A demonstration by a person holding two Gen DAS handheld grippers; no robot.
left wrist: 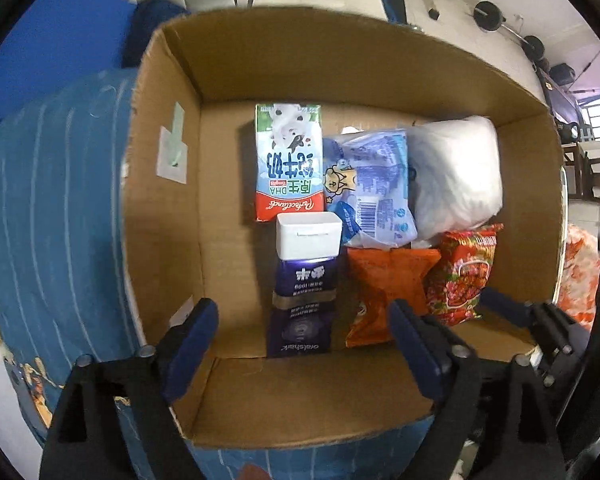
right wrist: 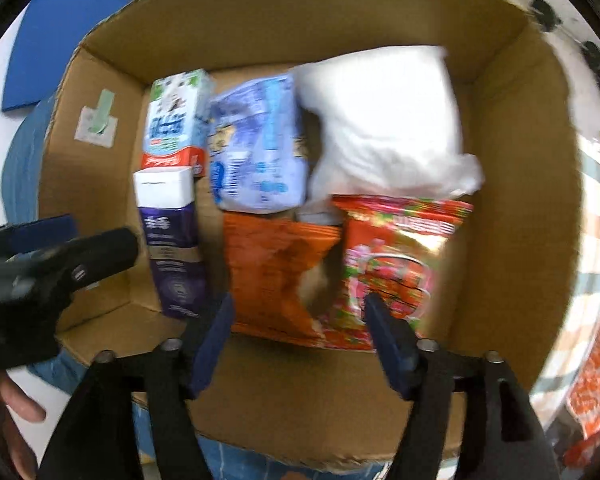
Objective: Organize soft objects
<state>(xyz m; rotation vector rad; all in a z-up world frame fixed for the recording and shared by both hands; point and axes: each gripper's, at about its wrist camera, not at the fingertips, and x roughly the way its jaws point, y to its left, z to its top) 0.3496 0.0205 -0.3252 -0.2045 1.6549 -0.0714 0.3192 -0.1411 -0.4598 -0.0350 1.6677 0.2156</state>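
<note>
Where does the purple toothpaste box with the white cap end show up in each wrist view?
Left wrist: purple toothpaste box stands at centre, just above the open left gripper.
Right wrist: it sits left of centre, beside the orange snack bag.
Shared landmark: the milk carton directly behind it in the cardboard box.

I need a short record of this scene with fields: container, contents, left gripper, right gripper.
container: cardboard box, open at top
contents: milk carton, toothpaste box, light blue pack, white bag, orange snack bag, red snack bag
left gripper: open, holds nothing
right gripper: open, holds nothing
</note>
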